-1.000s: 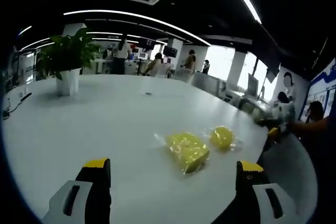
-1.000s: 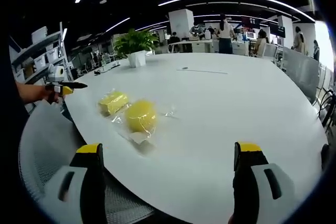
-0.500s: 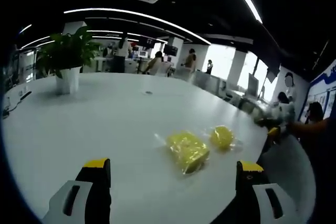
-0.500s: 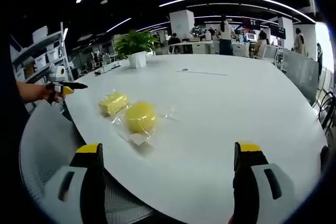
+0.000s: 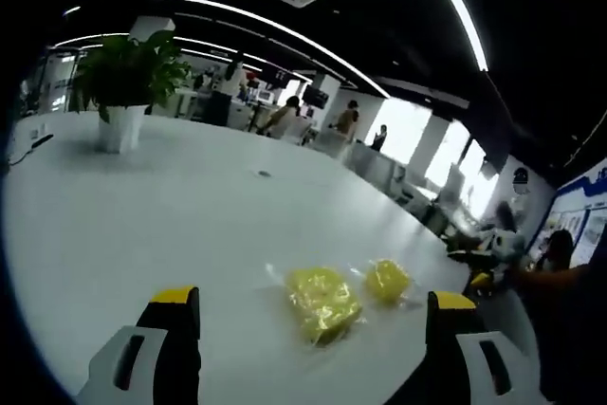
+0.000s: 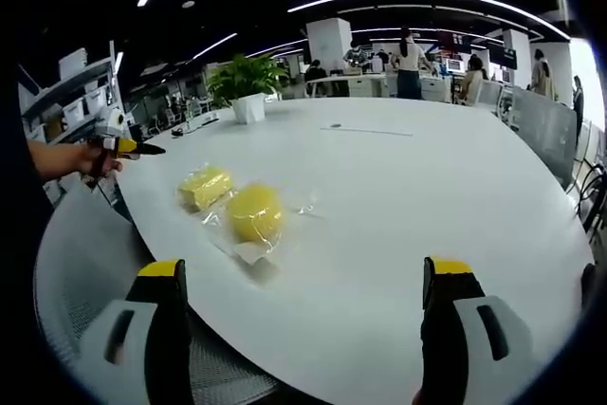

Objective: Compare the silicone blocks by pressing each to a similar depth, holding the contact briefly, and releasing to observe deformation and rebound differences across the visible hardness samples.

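Near the lower centre of the left gripper view, two bagged yellow silicone blocks lie on the white table (image 5: 142, 206): a squarish block (image 5: 322, 299) and, just right of it, a rounder block (image 5: 387, 279). The left gripper (image 5: 313, 315) hangs above the table, jaws wide apart and empty. Lower in the right gripper view, the right gripper (image 6: 303, 282) is likewise spread, holding nothing. A potted plant (image 5: 123, 78) stands upper left.

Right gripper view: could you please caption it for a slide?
Open right tool faces two bagged yellow silicone blocks on a white table.
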The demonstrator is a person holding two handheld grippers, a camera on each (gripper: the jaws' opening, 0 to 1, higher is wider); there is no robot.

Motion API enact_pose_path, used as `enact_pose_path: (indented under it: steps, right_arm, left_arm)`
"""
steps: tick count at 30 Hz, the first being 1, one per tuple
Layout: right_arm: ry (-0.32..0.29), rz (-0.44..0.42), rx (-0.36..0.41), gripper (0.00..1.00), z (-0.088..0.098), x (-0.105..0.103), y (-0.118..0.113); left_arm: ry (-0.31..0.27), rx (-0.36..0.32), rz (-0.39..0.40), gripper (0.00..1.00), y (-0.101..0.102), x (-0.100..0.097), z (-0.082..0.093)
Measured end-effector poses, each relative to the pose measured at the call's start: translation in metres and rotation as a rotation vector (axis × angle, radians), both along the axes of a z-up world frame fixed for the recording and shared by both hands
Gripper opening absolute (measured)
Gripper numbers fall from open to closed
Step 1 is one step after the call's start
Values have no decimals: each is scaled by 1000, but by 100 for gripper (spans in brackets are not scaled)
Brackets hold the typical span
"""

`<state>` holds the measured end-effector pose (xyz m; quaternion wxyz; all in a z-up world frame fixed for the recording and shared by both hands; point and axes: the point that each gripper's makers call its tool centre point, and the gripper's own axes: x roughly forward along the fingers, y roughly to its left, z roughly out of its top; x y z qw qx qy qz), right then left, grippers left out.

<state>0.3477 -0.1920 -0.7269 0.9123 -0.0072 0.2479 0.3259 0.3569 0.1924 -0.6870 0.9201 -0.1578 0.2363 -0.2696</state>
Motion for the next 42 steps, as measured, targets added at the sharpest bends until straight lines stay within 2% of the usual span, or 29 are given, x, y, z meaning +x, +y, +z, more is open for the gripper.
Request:
enact_pose_path:
  steps: [9,14,18,21,26,29,34,37,40,42]
  right_arm:
    - [6,-5,1,97,-2,-1,-1]
    - [10,-7,5,97,-3,-2,0]
    - [17,-2,8,97,-5,-4,2]
    - [19,0,7,97,-6,-6,3]
    - [19,-5,12,97,-5,-7,3]
    - [20,-10,17,97,-6,-7,3]
    - [20,-13,24,97,-7,-9,4]
    - [24,-15,26,97,-8,-10,4]
    - [26,-17,28,97,-9,-11,3]
    - [28,-19,31,97,-9,-11,2]
  left_arm:
    - [127,-104,16,100,-17,15,-10]
    - [206,-89,18,100,-21,20,-22]
    - [238,-95,9,100,-30,24,-26]
    - [326,-90,-6,100,-34,20,-41]
    - [366,-104,-18,98,-42,25,-52]
    - [382,-137,-17,97,-44,35,-56]
    - [440,-178,-22,89,-48,39,-64]
    - [439,-163,-25,79,-49,42,-68]
    - [477,-150,-28,77,-51,43,-78]
    - [509,-173,-42,72,-55,42,-83]
